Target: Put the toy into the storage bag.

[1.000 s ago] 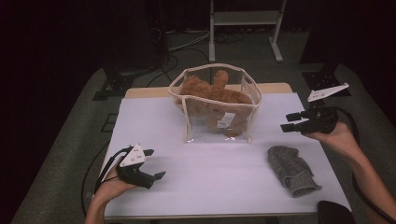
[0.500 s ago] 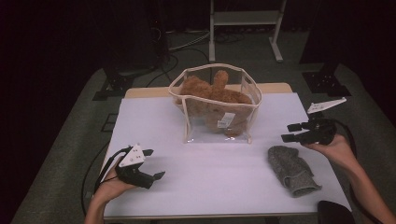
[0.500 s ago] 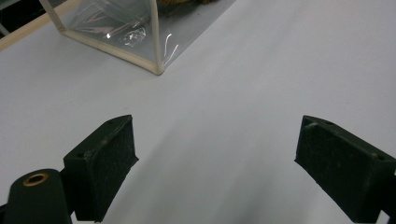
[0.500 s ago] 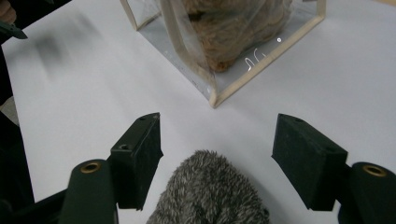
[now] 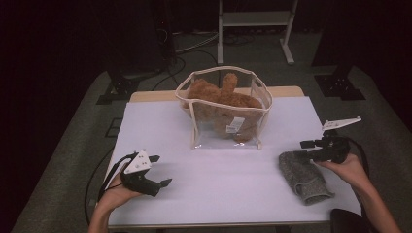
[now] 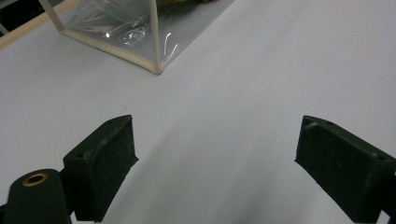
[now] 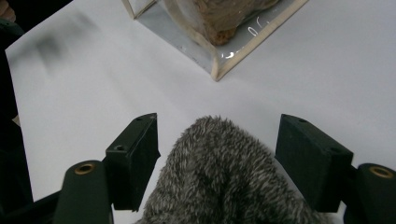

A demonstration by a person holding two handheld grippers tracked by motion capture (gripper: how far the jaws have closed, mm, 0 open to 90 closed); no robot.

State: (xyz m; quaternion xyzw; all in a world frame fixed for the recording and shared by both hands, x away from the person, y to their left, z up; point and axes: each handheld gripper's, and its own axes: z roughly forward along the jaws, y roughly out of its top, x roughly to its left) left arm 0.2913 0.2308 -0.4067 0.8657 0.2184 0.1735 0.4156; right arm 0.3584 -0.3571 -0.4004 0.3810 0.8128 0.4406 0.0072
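Note:
A grey fuzzy mitten (image 5: pixel 305 177) lies on the white table (image 5: pixel 228 194) at the right. My right gripper (image 5: pixel 305 149) hovers at its far end, and its jaws have just been opening. In the right gripper view the mitten (image 7: pixel 224 177) sits between the wide-apart pads (image 7: pixel 135 158) without being pinched. A clear plastic bag (image 5: pixel 224 109) with a brown plush bear (image 5: pixel 218 97) inside stands at the table's middle back. My left gripper (image 5: pixel 160 171) rests open near the front left, nothing between its fingers (image 6: pixel 105 163).
The bag's corner (image 6: pixel 156 65) is ahead of the left gripper, and its near corner (image 7: pixel 217 70) lies beyond the mitten. A white metal stand (image 5: pixel 255 19) and cables are on the dark floor behind the table.
My right gripper has come down and toward the mitten's far end, jaws spreading around it. The left gripper has stayed put.

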